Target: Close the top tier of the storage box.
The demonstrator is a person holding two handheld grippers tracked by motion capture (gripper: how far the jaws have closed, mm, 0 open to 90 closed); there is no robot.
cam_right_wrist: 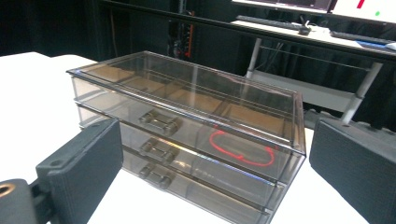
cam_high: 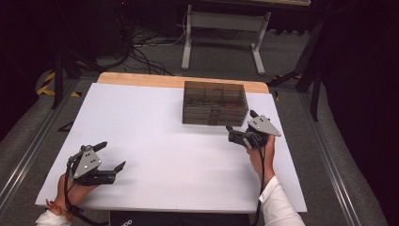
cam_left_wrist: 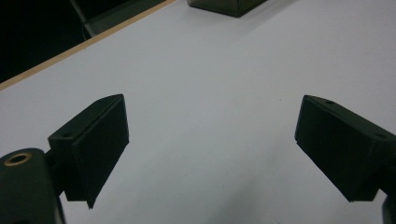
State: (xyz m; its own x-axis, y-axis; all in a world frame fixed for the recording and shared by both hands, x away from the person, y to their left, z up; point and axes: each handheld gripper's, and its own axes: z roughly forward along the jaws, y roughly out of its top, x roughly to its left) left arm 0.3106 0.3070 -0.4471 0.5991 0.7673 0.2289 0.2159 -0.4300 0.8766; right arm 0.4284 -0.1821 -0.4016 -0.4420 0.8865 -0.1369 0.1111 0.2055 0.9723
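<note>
We see the right gripper [cam_high: 241, 127] with jaws spread wide and nothing between them; it sits just beside the front right corner of the smoked clear drawer unit [cam_right_wrist: 196, 135]. The unit has three stacked drawers, all pushed in; a red looped cord [cam_right_wrist: 240, 148] lies in the top drawer. The unit stands toward the far side of the white worktop [cam_high: 164, 155]. The left gripper [cam_high: 113, 157], jaws likewise wide and empty, sits low at the near left, well apart from the unit.
</note>
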